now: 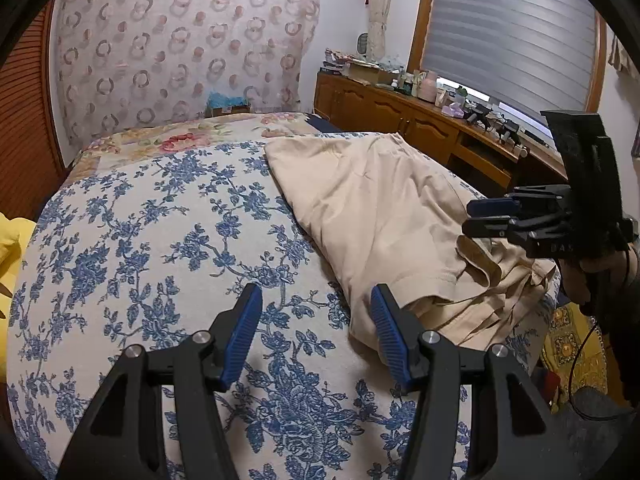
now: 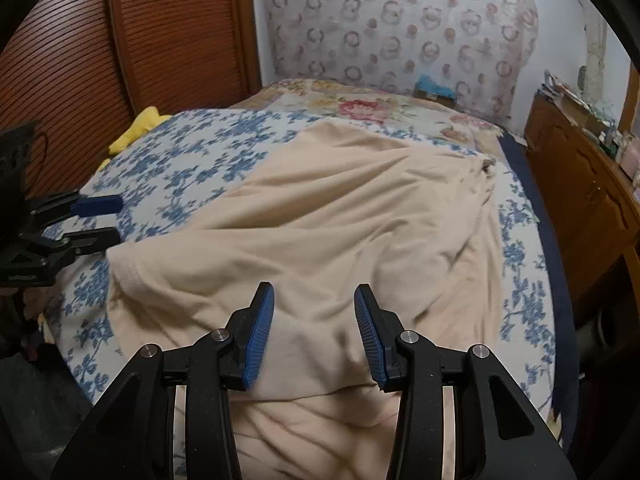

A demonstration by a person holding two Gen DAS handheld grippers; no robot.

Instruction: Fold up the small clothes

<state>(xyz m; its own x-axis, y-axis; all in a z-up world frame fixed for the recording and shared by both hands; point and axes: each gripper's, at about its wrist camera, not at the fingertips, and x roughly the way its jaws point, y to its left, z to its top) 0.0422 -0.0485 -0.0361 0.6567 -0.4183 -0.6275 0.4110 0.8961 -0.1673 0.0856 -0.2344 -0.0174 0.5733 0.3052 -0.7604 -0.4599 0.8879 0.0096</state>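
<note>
At the far left a yellow cloth [image 1: 10,240] lies at the edge of the bed, apart from everything else. Next comes the bedspread [image 1: 160,240], white with blue flowers, and the left gripper [image 1: 316,304] hangs over a bare part of it with its jaws set moderately apart and nothing between the blue pads; its right finger is just beside the hem of the beige garment [image 1: 380,208]. That garment lies spread and rumpled on the right half of the bed, one edge folded over on itself near the front, its cloth bunched in loose folds toward the bed's right corner. In the right wrist view the right gripper [image 2: 314,320] sits above the garment's near part, jaws parted to a middling gap, with the fabric below them and not pinched by the pads. Right of the bed stands a wooden cabinet [image 1: 400,120] with clutter on its top, under a window with a grey blind [image 1: 512,28]
</note>
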